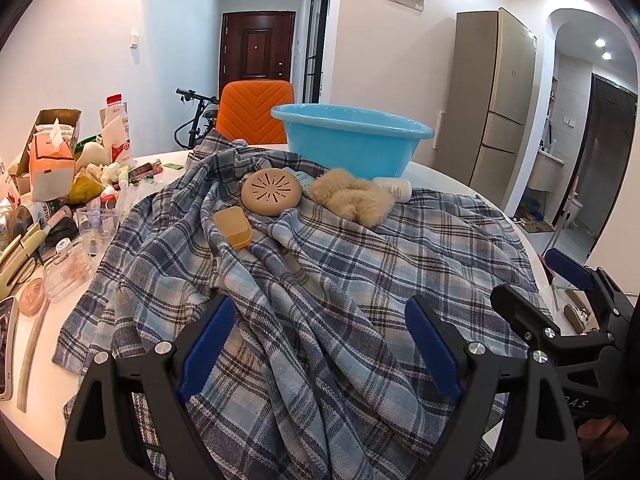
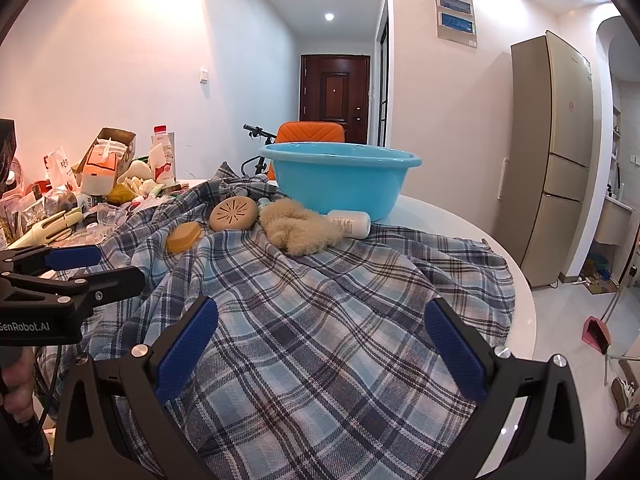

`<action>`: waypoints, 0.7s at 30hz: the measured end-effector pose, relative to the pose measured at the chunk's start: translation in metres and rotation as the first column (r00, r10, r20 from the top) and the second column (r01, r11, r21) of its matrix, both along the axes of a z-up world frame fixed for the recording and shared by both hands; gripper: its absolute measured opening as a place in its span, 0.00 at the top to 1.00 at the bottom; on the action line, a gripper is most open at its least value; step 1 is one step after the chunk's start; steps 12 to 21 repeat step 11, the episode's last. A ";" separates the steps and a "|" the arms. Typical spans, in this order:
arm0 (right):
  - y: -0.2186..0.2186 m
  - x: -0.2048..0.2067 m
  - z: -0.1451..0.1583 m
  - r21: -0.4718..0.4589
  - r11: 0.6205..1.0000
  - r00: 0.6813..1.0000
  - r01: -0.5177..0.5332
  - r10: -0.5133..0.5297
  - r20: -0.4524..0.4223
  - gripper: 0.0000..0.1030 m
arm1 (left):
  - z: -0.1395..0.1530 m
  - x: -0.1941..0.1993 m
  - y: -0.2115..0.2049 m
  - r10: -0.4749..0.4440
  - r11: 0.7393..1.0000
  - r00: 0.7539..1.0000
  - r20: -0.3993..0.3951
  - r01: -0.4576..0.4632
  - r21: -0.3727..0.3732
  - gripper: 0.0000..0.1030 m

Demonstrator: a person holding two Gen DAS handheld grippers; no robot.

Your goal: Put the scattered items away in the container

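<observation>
Both wrist cameras sit low at the near edge of the table (image 1: 460, 184), looking slightly downward across the plaid cloth (image 1: 320, 280) toward the blue basin (image 2: 340, 178) and the far door (image 2: 334, 96). The left view sits left of the right one; they share cloth, basin and clutter.

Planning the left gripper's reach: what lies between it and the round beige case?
Only rumpled plaid cloth, seen in the left wrist view. The yellow box sits just left of that path. The left gripper is open and empty, well short of the round case.
</observation>
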State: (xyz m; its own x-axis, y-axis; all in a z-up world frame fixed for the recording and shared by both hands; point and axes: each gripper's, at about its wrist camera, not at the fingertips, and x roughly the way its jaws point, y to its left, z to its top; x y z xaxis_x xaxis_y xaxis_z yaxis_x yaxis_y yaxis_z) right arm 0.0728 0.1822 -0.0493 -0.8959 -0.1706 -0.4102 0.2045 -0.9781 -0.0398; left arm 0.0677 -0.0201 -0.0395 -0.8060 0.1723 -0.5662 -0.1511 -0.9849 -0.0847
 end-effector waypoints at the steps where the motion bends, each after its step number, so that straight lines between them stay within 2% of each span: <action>1: 0.000 0.000 0.000 0.000 1.000 1.000 0.001 -0.001 -0.001 0.00 | 0.000 0.001 0.000 -0.001 1.000 1.000 -0.002 0.001 -0.001 0.14; 21: 0.002 -0.001 0.001 -0.002 1.000 1.000 0.006 -0.006 -0.001 0.00 | 0.002 0.002 0.002 -0.004 1.000 1.000 -0.006 0.004 -0.008 0.14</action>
